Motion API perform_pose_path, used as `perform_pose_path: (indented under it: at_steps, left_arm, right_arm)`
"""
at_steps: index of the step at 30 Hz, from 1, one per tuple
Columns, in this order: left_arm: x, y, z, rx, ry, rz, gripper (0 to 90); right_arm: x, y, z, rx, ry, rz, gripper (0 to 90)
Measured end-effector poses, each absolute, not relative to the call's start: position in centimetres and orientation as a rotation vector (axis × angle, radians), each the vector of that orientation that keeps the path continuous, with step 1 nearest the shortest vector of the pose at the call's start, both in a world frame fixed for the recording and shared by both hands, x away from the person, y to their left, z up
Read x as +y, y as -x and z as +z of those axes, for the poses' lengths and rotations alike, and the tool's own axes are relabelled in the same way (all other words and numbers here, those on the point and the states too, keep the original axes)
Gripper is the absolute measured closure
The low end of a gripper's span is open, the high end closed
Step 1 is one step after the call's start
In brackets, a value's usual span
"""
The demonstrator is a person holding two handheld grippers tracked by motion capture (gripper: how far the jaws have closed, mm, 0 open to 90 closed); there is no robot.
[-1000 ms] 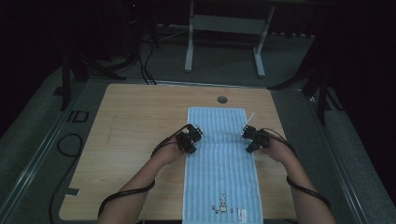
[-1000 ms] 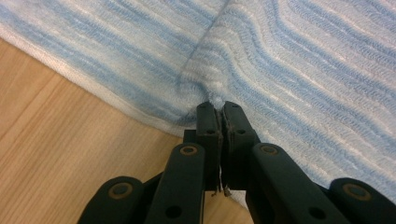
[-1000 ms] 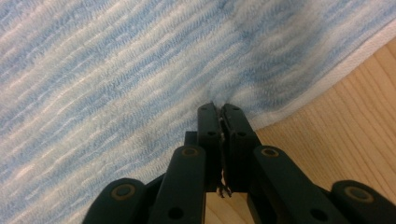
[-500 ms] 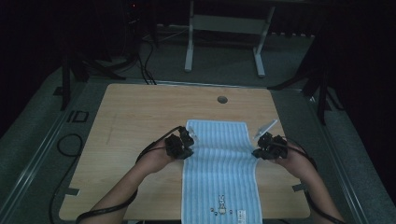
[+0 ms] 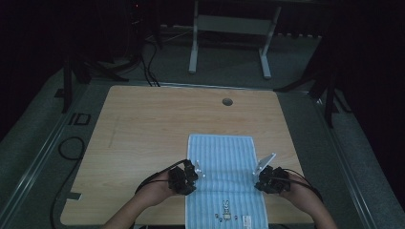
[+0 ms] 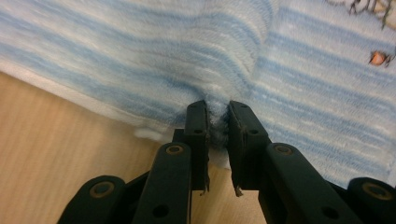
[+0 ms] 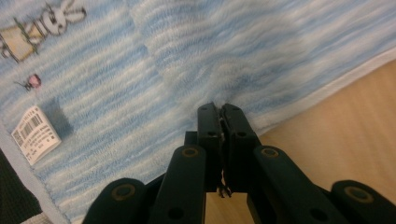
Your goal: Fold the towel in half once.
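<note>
A blue striped towel [image 5: 223, 179] lies flat on the near part of a wooden desk [image 5: 143, 124]. The left gripper [image 6: 217, 123] pinches its left edge between closed jaws. The right gripper [image 7: 221, 119] likewise clamps its right edge, jaws nearly touching.

The towel [image 5: 224, 179] lies on the table's [image 5: 143, 129] near edge, right of centre.

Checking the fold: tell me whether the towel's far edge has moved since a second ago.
Yes. The towel's far edge came toward the person, away from the table's hole, carried by both grippers.
</note>
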State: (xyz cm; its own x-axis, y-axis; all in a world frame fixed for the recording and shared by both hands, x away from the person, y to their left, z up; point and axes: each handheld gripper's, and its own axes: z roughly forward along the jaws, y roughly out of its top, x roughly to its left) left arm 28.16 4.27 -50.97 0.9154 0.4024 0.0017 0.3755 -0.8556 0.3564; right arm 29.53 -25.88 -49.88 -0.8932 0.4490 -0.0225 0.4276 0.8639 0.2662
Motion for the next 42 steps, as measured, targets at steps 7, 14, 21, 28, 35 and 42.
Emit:
perform_pose_path:
  at_steps: [7,14,21,28,35,42]
  left_arm:
    - [4.3,-29.4,-51.8,0.597,-2.733,0.089,77.9]
    - [4.0,-31.6,-51.9,0.621,-2.725,0.089,77.8]
    - [3.2,-32.3,-51.8,0.626,-2.764,0.106,73.9]
    - [3.4,-32.5,-50.7,0.616,-2.770,0.009,59.4]
    - [3.9,-35.8,-47.6,0.711,-2.757,0.188,49.1]
    - [4.3,-40.2,-46.6,0.879,-2.650,0.209,48.8]
  right_arm:
    - [-25.7,-30.0,-51.4,2.975,-0.712,0.369,84.7]
    - [-25.6,-31.6,-51.4,2.957,-0.738,0.331,83.8]
    - [-25.8,-33.2,-51.4,2.956,-0.786,0.324,82.2]
    - [-26.5,-33.3,-49.5,2.964,-0.784,0.381,71.4]
    - [-26.7,-36.0,-45.9,2.881,-0.787,0.456,66.4]
    - [-25.8,-40.7,-45.0,2.832,-0.849,0.360,65.0]
